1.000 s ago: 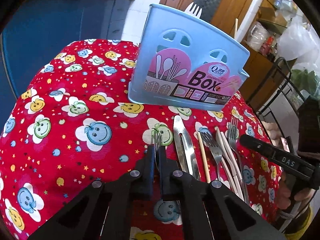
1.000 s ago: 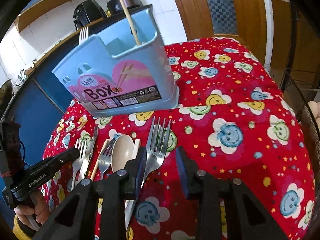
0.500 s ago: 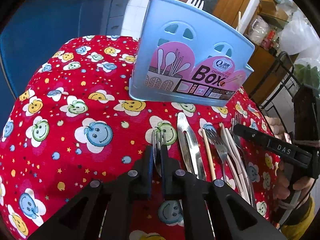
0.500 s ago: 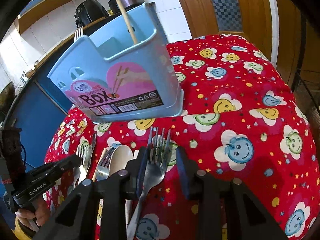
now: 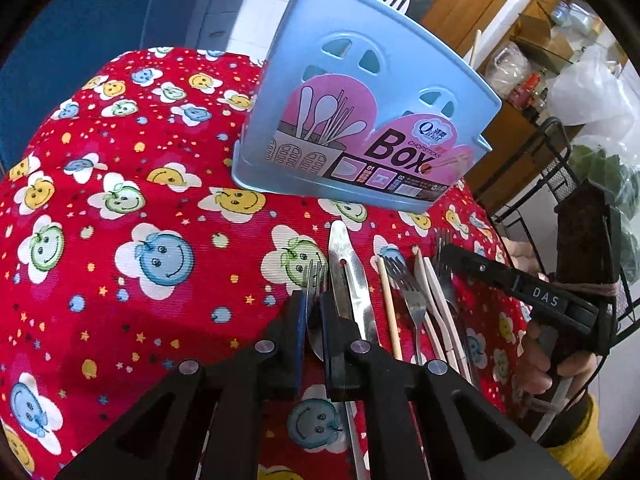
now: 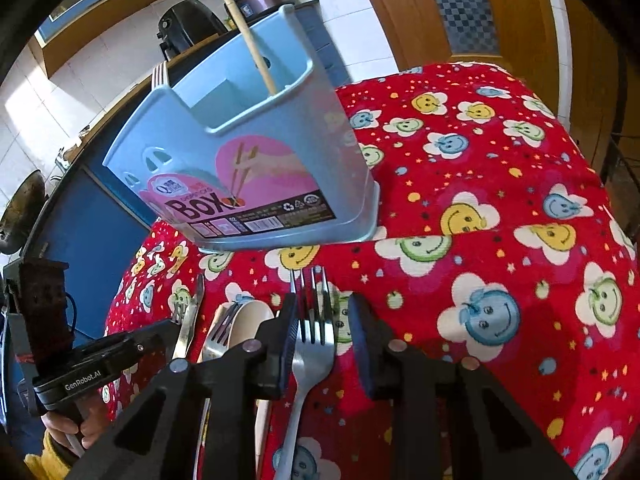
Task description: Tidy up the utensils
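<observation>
A blue plastic utensil box (image 5: 360, 112) stands on the red smiley-face tablecloth (image 5: 120, 240), with a white fork and a wooden chopstick (image 6: 250, 36) in it. My left gripper (image 5: 314, 320) is shut on a metal fork (image 5: 316, 276) whose tines point at the box. A knife (image 5: 348, 272), a chopstick, another fork and white plastic utensils lie in a row to its right. My right gripper (image 6: 322, 332) has its jaws closing around a second metal fork (image 6: 314, 320). The left pad touches that fork and a gap shows at the right pad.
The box (image 6: 260, 152) is just beyond both grippers. A white spoon (image 6: 250, 320), a fork and a knife (image 6: 192, 316) lie left of the right gripper. A blue cabinet (image 5: 100, 12) stands behind the table, and a black wire rack (image 5: 560, 168) is at the right. A hand in a yellow sleeve holds each gripper.
Both grippers tilted a little and the box now looks larger. The right jaws have narrowed around the fork. The left gripper stays shut on its fork.
</observation>
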`<state>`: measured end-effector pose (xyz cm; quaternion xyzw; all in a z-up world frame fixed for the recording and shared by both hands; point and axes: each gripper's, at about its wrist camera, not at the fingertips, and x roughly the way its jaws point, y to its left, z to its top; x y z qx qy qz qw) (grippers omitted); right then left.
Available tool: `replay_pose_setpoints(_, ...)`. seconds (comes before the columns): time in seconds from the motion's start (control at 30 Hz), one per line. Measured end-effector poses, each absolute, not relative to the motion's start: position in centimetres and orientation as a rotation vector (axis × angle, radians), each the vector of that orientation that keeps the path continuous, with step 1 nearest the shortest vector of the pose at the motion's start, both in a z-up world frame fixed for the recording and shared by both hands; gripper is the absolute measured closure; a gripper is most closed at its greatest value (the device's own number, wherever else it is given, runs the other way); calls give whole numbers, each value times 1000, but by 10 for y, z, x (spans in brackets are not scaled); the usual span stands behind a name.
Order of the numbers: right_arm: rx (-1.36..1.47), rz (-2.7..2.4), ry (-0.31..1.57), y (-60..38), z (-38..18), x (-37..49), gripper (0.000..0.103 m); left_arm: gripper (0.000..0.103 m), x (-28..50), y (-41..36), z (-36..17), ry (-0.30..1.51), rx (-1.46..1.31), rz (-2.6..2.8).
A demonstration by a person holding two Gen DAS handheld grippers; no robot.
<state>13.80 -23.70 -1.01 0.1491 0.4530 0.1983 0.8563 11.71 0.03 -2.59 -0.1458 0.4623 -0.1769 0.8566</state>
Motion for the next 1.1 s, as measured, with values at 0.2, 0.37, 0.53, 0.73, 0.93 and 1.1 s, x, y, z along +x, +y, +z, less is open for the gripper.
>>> replay_pose_setpoints(0.2, 282, 421, 936, -234, -9, 137, 87, 95, 121, -8, -23, 974, -247, -389)
replay_pose_setpoints(0.37, 274, 413, 914, -235, -2, 131, 93, 98, 119, -8, -19, 958, -228, -396)
replay_pose_setpoints(0.53, 239, 397, 870, -234, 10, 120, 97, 102, 112, -4, -7, 916, -226, -380)
replay_pose_setpoints(0.73, 219, 377, 807, -233, 29, 104, 97, 102, 100, 0, 7, 860, -205, -361)
replay_pose_setpoints(0.93, 189, 342, 707, -232, 52, 79, 97, 102, 86, 2, 19, 810, -203, -356)
replay_pose_setpoints(1.1, 149, 313, 627, -230, 70, 59, 97, 102, 71, 6, 31, 757, -188, -343)
